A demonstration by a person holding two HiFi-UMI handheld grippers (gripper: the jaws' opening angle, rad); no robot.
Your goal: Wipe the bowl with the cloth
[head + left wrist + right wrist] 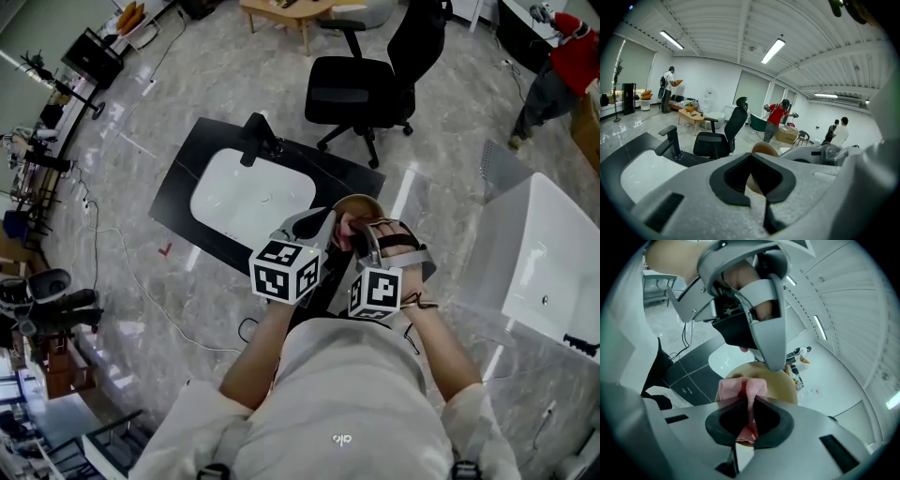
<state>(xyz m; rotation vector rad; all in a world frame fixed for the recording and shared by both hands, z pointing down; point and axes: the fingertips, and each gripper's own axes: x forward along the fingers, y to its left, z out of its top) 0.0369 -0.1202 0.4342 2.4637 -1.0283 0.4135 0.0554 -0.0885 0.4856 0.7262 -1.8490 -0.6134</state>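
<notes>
Left gripper (757,161) closed on rim of round tan bowl (780,385); right gripper (750,401) pinches pink textured cloth (740,387). Wiping step, likely. Next: sweep cloth around inside.

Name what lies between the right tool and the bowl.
The pink cloth, pinched in the right tool's jaws, bunched over the bowl's inside; the right gripper view shows it.

A round tan bowl (785,380) is held tilted. A pink textured cloth (740,389), bunched, is pressed inside it, pinched between the fingers of the right gripper (749,405).
</notes>
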